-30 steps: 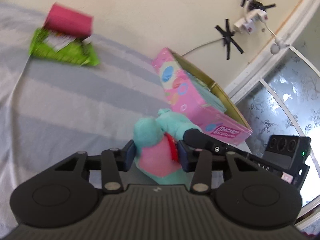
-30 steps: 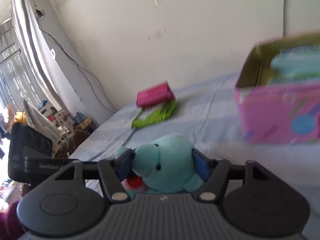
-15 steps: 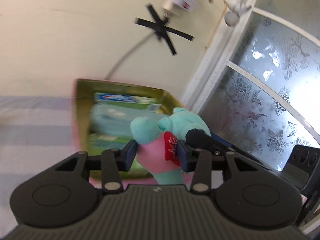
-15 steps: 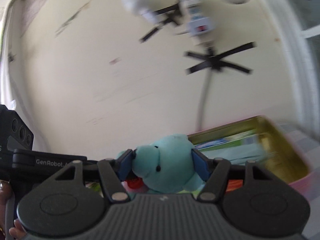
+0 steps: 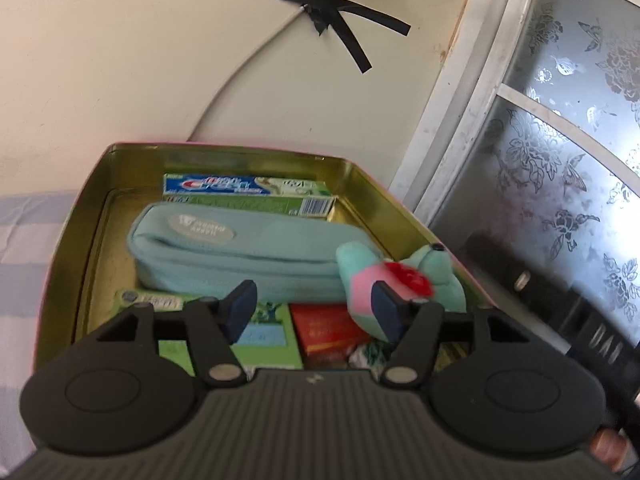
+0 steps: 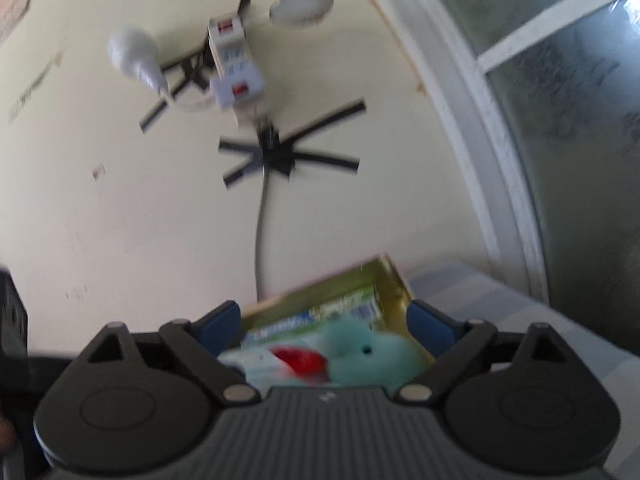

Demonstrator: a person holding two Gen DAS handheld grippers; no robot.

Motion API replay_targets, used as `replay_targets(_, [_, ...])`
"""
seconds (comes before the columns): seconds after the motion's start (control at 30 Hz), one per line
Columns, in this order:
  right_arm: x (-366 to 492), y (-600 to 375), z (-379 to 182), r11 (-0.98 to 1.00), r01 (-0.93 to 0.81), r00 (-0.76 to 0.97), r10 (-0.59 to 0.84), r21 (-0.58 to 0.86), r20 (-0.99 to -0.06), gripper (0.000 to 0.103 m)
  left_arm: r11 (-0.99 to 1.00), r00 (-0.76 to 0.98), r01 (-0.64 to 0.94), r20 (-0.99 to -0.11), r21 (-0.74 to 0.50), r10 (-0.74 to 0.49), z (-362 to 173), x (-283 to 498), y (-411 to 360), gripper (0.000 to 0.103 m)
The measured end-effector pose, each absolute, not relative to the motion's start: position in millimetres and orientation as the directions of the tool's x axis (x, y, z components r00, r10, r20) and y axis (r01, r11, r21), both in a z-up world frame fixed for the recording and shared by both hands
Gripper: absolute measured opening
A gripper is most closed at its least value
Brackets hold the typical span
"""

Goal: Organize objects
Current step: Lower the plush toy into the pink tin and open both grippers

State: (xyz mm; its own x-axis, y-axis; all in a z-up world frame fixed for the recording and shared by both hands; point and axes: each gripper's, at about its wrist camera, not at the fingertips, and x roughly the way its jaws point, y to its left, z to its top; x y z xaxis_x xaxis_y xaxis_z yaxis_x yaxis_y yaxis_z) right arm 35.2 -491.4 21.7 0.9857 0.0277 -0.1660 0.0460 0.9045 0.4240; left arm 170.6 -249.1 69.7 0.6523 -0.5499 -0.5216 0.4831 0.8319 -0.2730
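Lying in the tin (image 5: 362,184) against its right wall, the plush toy (image 5: 400,284) is partly hidden by the left gripper (image 5: 314,306); jaws wide. Right gripper (image 6: 324,322) jaws wide too; that view is blurred.

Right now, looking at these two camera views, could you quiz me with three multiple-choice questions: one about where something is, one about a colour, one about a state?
1. Where is the plush toy?
A. on the striped bedsheet
B. in the tin box
C. on the windowsill

2. What colour is the zip pouch?
A. light blue
B. red
C. black

3. How is the left gripper?
A. shut on the toy
B. shut on the pouch
C. open

Answers: B, it lies inside the tin's walls; A, pale blue fabric; C, its fingers stand apart with only one near the toy.
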Motion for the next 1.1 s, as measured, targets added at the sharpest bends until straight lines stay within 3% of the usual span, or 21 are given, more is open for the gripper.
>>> replay_targets(0.2, [21.5,-481.2,26.8,0.917,-0.009,0.994,0.05,0.399,-0.093,0.084,0.875,0.732,0.464,-0.495,-0.14,-0.468,82.4,130.2,-225.2,0.071])
replay_targets(0.4, [13.5,-443.1,36.1,0.926,-0.064,0.981,0.126,0.373,-0.144,0.084,0.925,0.797,0.38,-0.5,-0.022,-0.339,83.1,100.2,-186.9,0.072])
replay_targets(1.1, [-29.3,-280.8,34.4,0.929,-0.259,0.898,0.332,0.266,-0.287,0.084,0.994,0.818,0.112,-0.567,-0.002,-0.093,43.3,84.0,-41.8,0.076])
